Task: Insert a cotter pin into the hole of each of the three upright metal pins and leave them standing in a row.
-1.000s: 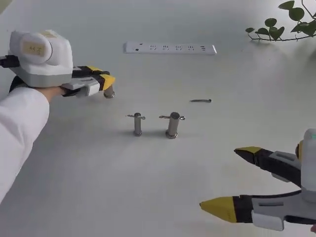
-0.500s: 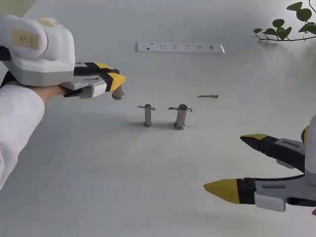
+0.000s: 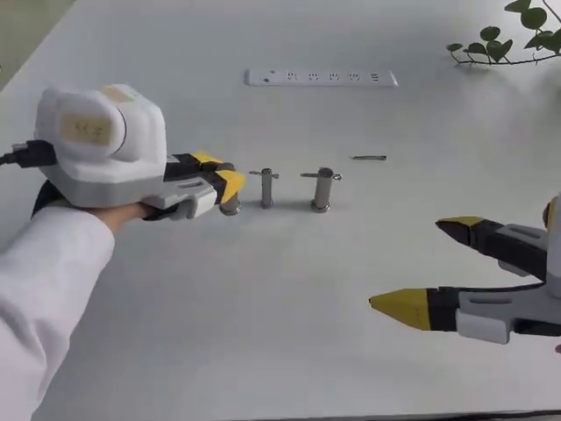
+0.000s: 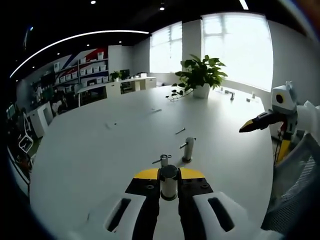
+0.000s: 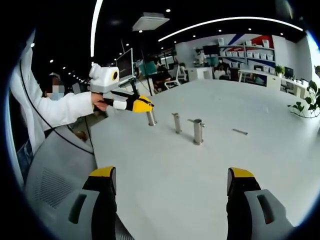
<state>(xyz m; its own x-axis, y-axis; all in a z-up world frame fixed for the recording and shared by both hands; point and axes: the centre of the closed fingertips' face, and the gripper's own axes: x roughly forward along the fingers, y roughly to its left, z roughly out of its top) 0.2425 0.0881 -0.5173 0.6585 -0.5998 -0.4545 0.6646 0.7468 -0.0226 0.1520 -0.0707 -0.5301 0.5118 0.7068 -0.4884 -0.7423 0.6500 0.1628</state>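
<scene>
- On the white table (image 3: 263,333), at the left end of the row, the left gripper (image 3: 226,175) has its jaws closed around the top of the third metal pin (image 3: 230,208)
- Seen from the left gripper view, that pin (image 4: 169,186) stands upright between the yellow tips; whether its foot touches the surface or sits just above it, I cannot tell
- This grip probably steadies the pin in line with its neighbours and keeps it from tipping while its hole is filled
- Beside it, the middle pin (image 3: 267,189) and the right-hand pin (image 3: 323,190) stand free, each carrying a fitted cotter pin (image 3: 308,176), so two of three look done
- Flat on the table beyond the right-hand pin lies a loose cotter pin (image 3: 369,158), well apart from both grippers and presumably meant for the held pin
- Near the front edge the right gripper (image 3: 408,263) hovers with jaws spread wide and nothing between them, likely free to fetch that loose pin
- At the far side, a power strip (image 3: 321,78) and a plant (image 3: 508,39) sit clear of the work
</scene>
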